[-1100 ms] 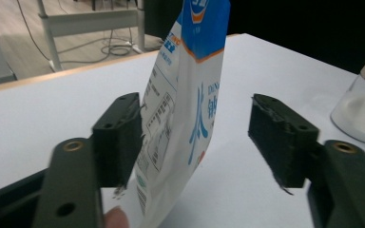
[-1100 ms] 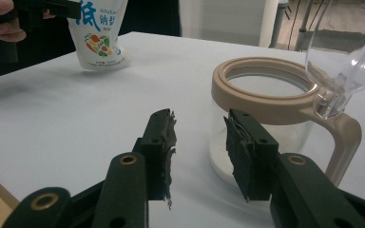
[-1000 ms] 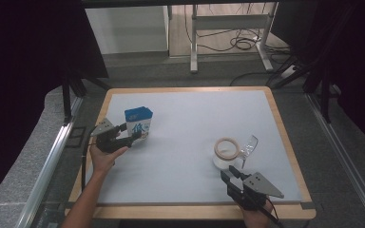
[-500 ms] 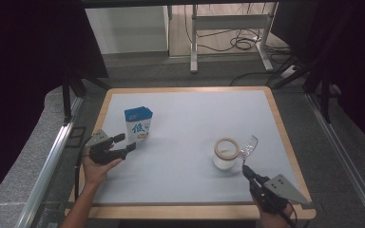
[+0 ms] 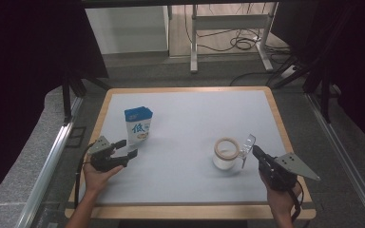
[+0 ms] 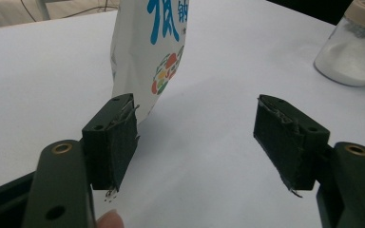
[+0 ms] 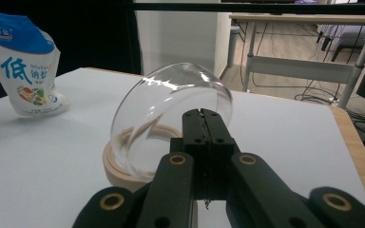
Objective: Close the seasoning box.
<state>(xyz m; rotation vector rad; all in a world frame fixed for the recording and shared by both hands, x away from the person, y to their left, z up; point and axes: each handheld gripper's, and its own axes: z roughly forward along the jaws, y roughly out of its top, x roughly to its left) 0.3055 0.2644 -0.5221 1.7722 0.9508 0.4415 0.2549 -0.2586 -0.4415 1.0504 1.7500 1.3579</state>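
Glass lid [image 7: 171,104] is clamped at its edge in your right tongs [image 5: 257,151], jaws pressed together on the clear rim. It's tipped up on its side, right off the tong tips. The jar [image 5: 225,160] with white powder sits just past and below those tips, its wooden ring bare on top. Can't tell if the lid's lower edge touches that ring.

Left tongs [image 5: 126,148] are apart and hold nothing. The white pouch [image 5: 138,124] stands upright on the desk [image 5: 195,109], just ahead of the left jaw and not between the pads.

Progress, as a judgement: the lid looks lifted off the jar mouth, so opening is about done. Left to do: park the lid somewhere, grab the pouch, probably get its contents to the jar. Pouch looks untouched and closed at the top, so you're early on.

Writing: the pouch has a blue top band with a small logo, too small to read. Below it is a big blue "低" with smaller blue characters beside it, first looks like "钠", plus a round multicolour graphic. No label seen on the jar.
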